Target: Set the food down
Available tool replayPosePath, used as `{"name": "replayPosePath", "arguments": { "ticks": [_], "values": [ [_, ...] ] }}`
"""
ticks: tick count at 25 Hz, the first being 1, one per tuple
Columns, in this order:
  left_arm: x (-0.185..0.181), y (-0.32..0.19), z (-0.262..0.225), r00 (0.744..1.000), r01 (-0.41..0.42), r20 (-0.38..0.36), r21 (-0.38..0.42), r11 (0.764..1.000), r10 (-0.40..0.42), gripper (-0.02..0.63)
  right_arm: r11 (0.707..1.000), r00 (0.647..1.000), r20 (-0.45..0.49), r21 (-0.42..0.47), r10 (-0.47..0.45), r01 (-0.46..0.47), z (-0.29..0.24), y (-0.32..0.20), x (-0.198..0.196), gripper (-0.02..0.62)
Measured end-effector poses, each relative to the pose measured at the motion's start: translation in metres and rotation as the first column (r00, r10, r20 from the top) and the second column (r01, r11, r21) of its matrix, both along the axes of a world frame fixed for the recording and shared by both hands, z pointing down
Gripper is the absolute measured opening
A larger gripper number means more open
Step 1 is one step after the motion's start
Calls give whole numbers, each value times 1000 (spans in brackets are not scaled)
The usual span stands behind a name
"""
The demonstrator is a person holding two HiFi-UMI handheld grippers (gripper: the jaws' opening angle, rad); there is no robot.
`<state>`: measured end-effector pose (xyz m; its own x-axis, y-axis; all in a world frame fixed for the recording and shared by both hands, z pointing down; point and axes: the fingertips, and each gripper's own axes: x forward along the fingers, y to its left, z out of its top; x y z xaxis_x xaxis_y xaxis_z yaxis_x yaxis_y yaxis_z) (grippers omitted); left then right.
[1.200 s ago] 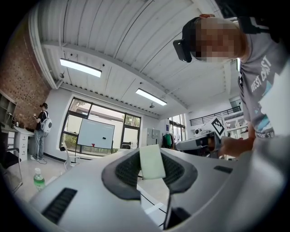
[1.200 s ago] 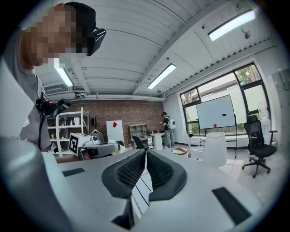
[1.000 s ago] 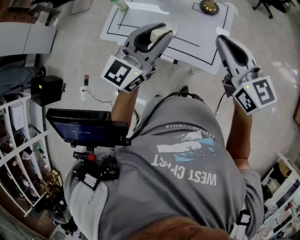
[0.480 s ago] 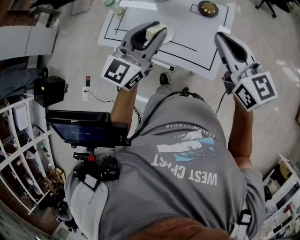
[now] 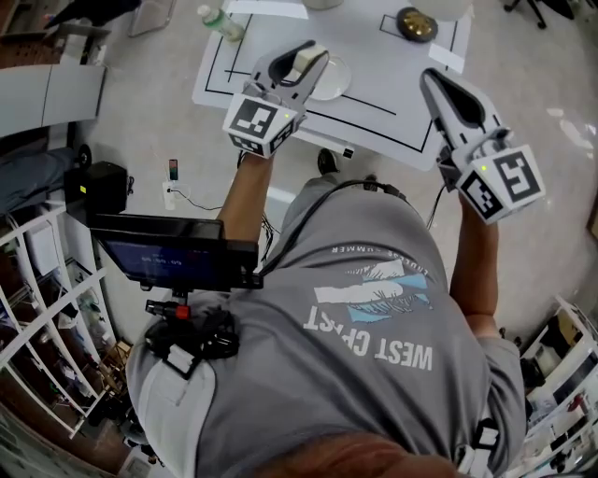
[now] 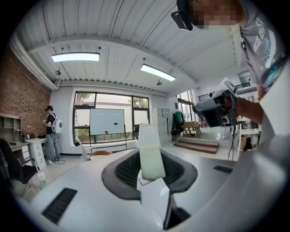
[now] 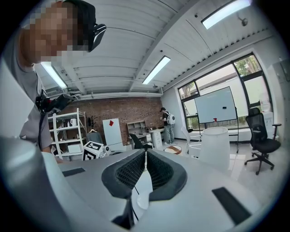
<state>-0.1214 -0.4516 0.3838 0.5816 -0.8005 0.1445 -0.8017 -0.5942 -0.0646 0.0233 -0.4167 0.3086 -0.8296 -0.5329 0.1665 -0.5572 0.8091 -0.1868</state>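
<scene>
My left gripper (image 5: 308, 54) is shut on a pale cream block of food (image 5: 305, 63) and hangs over the near part of the white table (image 5: 392, 103), just beside a white plate (image 5: 333, 80). In the left gripper view the food (image 6: 152, 165) stands upright between the dark pads of the left gripper (image 6: 150, 154). My right gripper (image 5: 430, 78) is over the table's near right edge. Its jaws are pressed together with nothing in them, as the right gripper view (image 7: 145, 158) shows.
A plastic bottle (image 5: 217, 21) lies at the table's far left and a dark dish (image 5: 417, 23) sits at the back. A black screen rig (image 5: 173, 252) and white shelves (image 5: 37, 308) stand left of me. A white bin (image 7: 216, 147) and an office chair (image 7: 260, 140) stand farther off.
My left gripper has carried the food forward and down over the table, close to the plate. The right gripper has moved forward a little. Both grips look the same.
</scene>
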Motion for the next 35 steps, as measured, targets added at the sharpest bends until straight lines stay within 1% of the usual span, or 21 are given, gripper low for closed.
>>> {"name": "replayPosePath", "arguments": {
  "ticks": [5, 10, 17, 22, 28, 35],
  "values": [
    [4, -7, 36, 996, -7, 92, -47, 999, 12, 106, 1000, 1000, -8, -16, 22, -22, 3, 6, 7, 15],
    [-6, -29, 76, 987, -20, 154, -105, 994, 36, 106, 999, 999, -18, -33, 38, -39, 11, -7, -4, 15],
    [-11, -43, 130, 963, -42, 257, -173, 984, 86, 106, 997, 998, -38, -49, 50, -52, 21, -10, -11, 15],
    [-15, -49, 161, 943, -50, 312, -212, 976, 117, 106, 996, 997, -41, -55, 63, -66, 26, -11, -12, 15],
    [-16, -55, 198, 901, -76, 397, -250, 965, 174, 106, 994, 995, -61, -66, 79, -83, 32, -9, -9, 15],
    [-12, -57, 228, 839, -116, 486, -283, 952, 246, 106, 991, 992, -64, -82, 104, -109, 36, -4, -8, 15]
  ]
}}
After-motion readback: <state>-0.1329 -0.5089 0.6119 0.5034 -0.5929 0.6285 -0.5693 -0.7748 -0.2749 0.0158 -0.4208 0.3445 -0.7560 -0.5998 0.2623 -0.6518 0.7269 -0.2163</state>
